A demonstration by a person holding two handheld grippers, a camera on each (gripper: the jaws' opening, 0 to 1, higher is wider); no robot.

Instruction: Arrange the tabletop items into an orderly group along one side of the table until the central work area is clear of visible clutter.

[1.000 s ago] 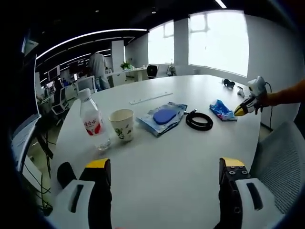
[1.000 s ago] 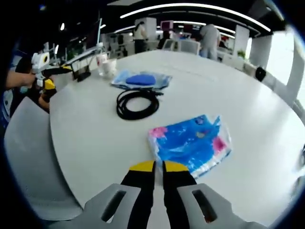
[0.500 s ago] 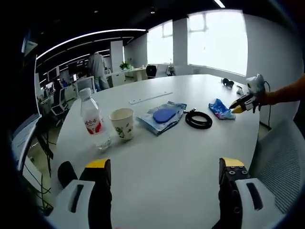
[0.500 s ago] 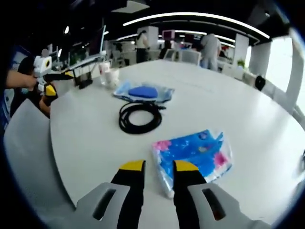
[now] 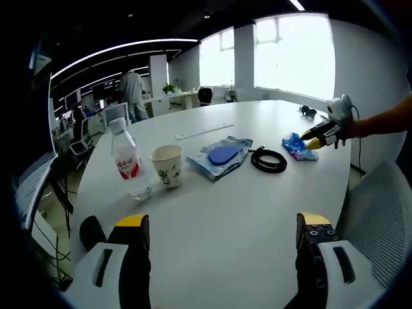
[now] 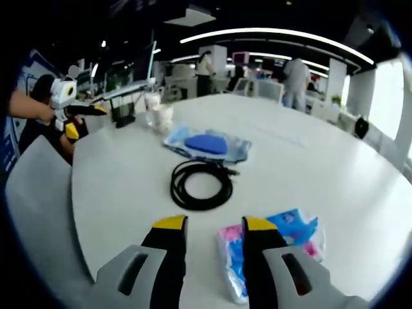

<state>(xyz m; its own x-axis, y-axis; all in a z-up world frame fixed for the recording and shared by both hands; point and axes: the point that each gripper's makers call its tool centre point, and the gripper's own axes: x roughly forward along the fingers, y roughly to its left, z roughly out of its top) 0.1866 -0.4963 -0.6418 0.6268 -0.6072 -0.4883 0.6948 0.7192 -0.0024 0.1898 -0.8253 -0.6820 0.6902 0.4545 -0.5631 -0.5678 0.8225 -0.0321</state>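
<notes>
Right tongs point(image 6: 209, 225) went from pressed together to spread and now sit over the near edge of the blue tissue pack point(image 6: 283, 248), not pinching it. White bench point(image 5: 244, 212) carries blue pouch point(image 5: 219, 156), black cable coil point(image 5: 268, 161), water bottle point(image 5: 127, 161), paper cup point(image 5: 167, 166) in a row. Left tongs point(image 5: 222, 225) spread wide, holding nothing, above the bare near edge.

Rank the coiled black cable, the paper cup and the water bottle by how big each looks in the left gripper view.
1. Water bottle, clearly tallest.
2. Paper cup and coiled black cable look alike in extent; the cable lies farther from the camera, so I won't rank them.
</notes>
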